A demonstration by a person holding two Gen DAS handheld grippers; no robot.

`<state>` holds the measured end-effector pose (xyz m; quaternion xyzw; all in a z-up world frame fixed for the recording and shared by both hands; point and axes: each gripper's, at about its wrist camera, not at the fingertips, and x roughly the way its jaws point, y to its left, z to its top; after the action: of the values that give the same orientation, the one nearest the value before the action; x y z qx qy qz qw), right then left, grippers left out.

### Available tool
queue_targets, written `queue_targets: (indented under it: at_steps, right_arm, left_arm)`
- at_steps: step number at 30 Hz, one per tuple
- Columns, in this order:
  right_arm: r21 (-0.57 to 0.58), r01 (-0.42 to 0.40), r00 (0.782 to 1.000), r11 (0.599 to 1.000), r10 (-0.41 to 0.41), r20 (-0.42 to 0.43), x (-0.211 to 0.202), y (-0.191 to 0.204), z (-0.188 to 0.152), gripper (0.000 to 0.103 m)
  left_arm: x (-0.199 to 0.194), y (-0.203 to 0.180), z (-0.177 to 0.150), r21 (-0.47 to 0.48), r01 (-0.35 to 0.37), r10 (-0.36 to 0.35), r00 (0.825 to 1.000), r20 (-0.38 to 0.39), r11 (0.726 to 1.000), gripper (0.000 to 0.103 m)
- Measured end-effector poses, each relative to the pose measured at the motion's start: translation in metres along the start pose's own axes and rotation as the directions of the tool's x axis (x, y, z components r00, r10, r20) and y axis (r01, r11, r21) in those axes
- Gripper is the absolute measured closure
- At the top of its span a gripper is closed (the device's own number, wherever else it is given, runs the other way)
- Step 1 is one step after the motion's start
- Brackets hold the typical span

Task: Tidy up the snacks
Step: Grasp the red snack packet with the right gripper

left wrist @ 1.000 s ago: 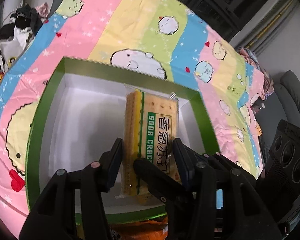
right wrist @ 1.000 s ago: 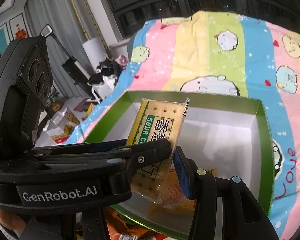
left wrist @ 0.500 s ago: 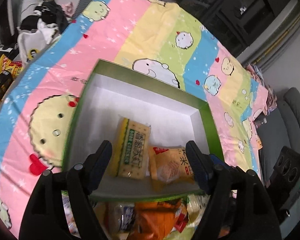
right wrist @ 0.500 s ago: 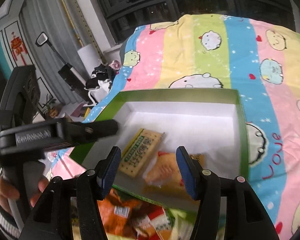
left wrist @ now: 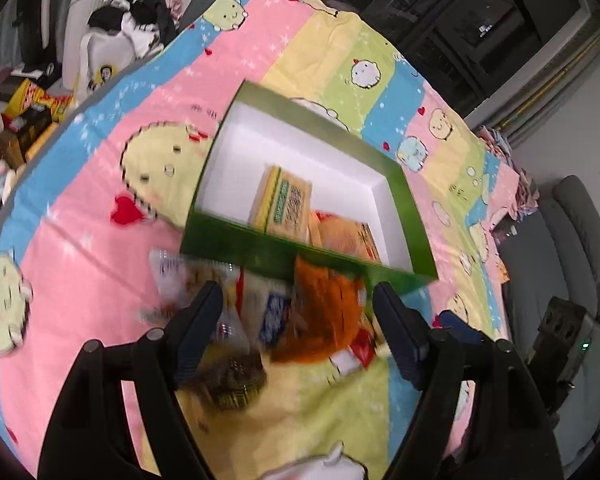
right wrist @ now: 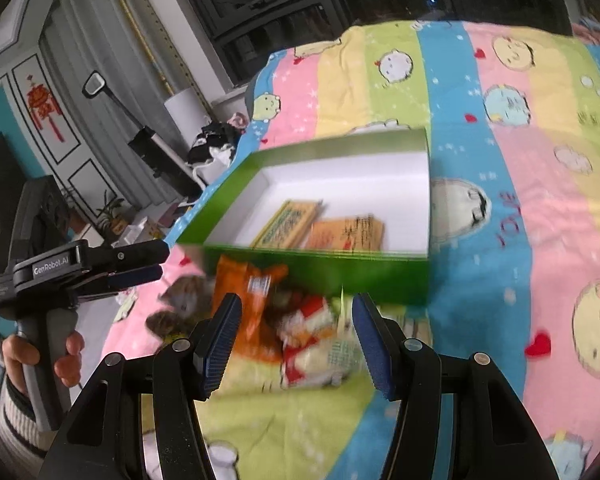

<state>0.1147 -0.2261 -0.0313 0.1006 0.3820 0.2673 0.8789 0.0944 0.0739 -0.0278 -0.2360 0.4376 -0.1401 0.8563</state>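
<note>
A green box with a white inside (left wrist: pixel 236 184) (right wrist: pixel 332 148) lies on the striped blanket. In it lie a yellow-green soda cracker pack (left wrist: pixel 286 200) (right wrist: pixel 290 224) and an orange snack pack (left wrist: pixel 354 236) (right wrist: pixel 350 232). A blurred pile of loose snacks, with an orange bag (left wrist: pixel 324 316) (right wrist: pixel 242 292) and a red-white pack (right wrist: pixel 312 328), lies before the box's near wall. My left gripper (left wrist: pixel 298 332) is open and empty above the pile. My right gripper (right wrist: pixel 296 340) is open and empty above the pile. The left gripper also shows in the right wrist view (right wrist: pixel 138 264).
The blanket (right wrist: pixel 540 200) with cartoon faces covers the whole surface. Clutter and boxes (left wrist: pixel 28 112) lie on the floor past the blanket's left edge. A grey seat (left wrist: pixel 572 232) stands at the right.
The left gripper let go of the cracker pack, which now lies in the box. Both grippers have pulled back from the box and hang over the loose snack pile.
</note>
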Motion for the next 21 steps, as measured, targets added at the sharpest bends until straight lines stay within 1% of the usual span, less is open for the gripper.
queue_targets:
  at_steps: [4, 6, 9, 14, 18, 21]
  right_arm:
    - [0.041, -0.019, 0.999, 0.999, 0.020, -0.027, -0.010, -0.005, -0.019, 0.045]
    - [0.072, -0.021, 0.999, 0.997, 0.025, -0.044, -0.011, -0.009, -0.028, 0.045]
    - [0.138, -0.047, 0.996, 0.989, 0.057, -0.070, -0.008, -0.016, -0.045, 0.045]
    - [0.252, -0.107, 0.989, 0.962, 0.129, -0.074, 0.010, -0.021, -0.064, 0.045]
    - [0.330, -0.148, 0.982, 0.932, 0.177, -0.059, 0.032, -0.024, -0.066, 0.049]
    - [0.393, -0.147, 0.984, 0.908, 0.174, -0.034, 0.047, -0.032, -0.062, 0.049]
  left_arm:
    - [-0.009, -0.008, -0.020, -0.002, 0.050, -0.050, 0.999, -0.017, 0.999, 0.025]
    - [-0.011, -0.014, -0.030, 0.003, 0.071, -0.071, 0.997, -0.026, 0.997, 0.025]
    - [-0.011, -0.020, -0.044, 0.004, 0.094, -0.093, 0.995, -0.046, 0.996, 0.025]
    - [-0.005, -0.022, -0.062, 0.005, 0.097, -0.096, 0.991, -0.095, 0.995, 0.025]
    - [-0.006, -0.023, -0.067, 0.018, 0.090, -0.087, 0.990, -0.111, 0.996, 0.025]
    - [-0.007, -0.023, -0.068, 0.025, 0.083, -0.080, 0.990, -0.112, 0.996, 0.025]
